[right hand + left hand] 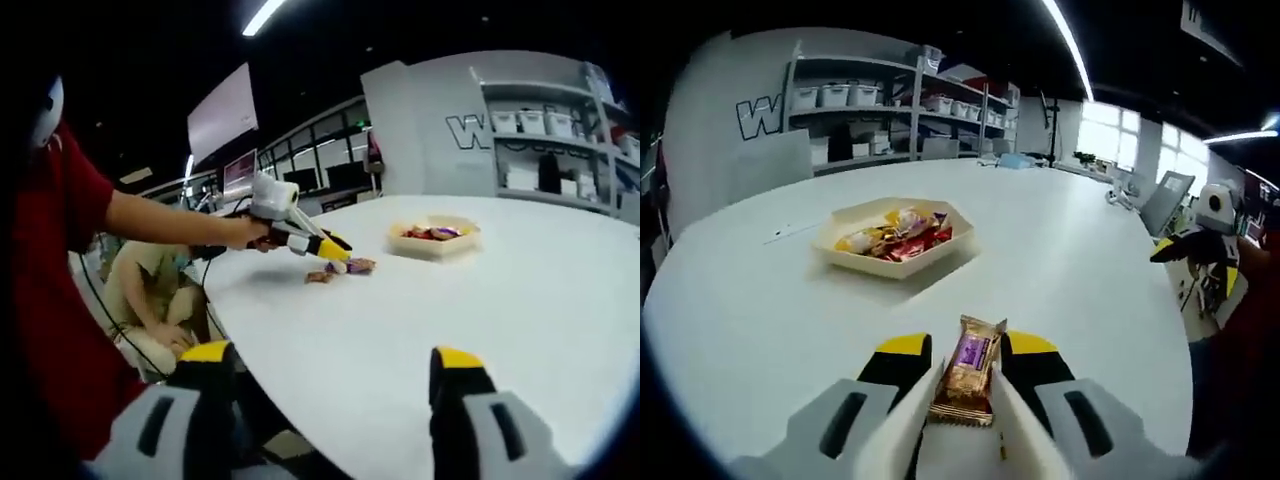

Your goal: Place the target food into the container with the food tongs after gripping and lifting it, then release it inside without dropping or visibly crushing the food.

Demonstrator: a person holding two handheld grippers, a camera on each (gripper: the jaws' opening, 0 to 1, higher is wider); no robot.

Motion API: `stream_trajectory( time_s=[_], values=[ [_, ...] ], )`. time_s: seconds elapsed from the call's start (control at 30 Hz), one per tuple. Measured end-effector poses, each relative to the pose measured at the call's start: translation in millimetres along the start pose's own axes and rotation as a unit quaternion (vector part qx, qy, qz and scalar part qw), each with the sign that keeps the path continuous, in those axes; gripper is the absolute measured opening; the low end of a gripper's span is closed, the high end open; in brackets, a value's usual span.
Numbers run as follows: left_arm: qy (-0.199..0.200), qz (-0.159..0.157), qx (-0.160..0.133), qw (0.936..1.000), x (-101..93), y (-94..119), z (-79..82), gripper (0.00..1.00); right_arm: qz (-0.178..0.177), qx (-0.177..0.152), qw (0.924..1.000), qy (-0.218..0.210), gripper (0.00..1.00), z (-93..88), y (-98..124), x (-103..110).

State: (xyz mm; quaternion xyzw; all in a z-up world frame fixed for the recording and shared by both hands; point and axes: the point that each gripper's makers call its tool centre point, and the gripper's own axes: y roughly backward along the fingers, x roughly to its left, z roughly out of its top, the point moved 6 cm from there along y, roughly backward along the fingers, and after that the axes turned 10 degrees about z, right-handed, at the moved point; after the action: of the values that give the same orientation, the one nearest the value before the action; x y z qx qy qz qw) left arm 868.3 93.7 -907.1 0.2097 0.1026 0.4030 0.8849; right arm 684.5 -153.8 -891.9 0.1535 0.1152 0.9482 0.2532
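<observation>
On the white round bench, we have the brown-and-purple wrapped snack bar lying between the white tong blades of our left gripper, and we judge that too hard a squeeze could crumple it, or too light a one let it slip before reaching the cream hexagonal tray of wrapped sweets, well apart ahead. The left jaws sit narrowed beside the bar, though we cannot tell whether they pinch it. The right gripper has its jaws spread wide, holding nothing.
</observation>
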Motion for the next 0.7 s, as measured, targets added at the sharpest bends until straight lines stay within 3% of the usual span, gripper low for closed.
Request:
stream_trajectory(
  time_s=[0.27, 0.53, 0.7],
  values=[
    [0.055, 0.005, 0.0, 0.9985, 4.6, 1, 0.2, 0.23, 0.001, 0.004, 1.0, 0.0, 0.77, -0.6, 1, 0],
    [0.07, 0.009, 0.005, 0.9975, 4.5, 1, 3.6, 0.23, -0.002, 0.004, 1.0, -0.004, 0.77, -3.9, 3, 0],
    [0.065, 0.01, -0.007, 0.9978, 3.9, 7, 14.5, 0.23, -0.003, 0.004, 0.9999, -0.01, 0.76, -7.8, 5, -1]
  ],
)
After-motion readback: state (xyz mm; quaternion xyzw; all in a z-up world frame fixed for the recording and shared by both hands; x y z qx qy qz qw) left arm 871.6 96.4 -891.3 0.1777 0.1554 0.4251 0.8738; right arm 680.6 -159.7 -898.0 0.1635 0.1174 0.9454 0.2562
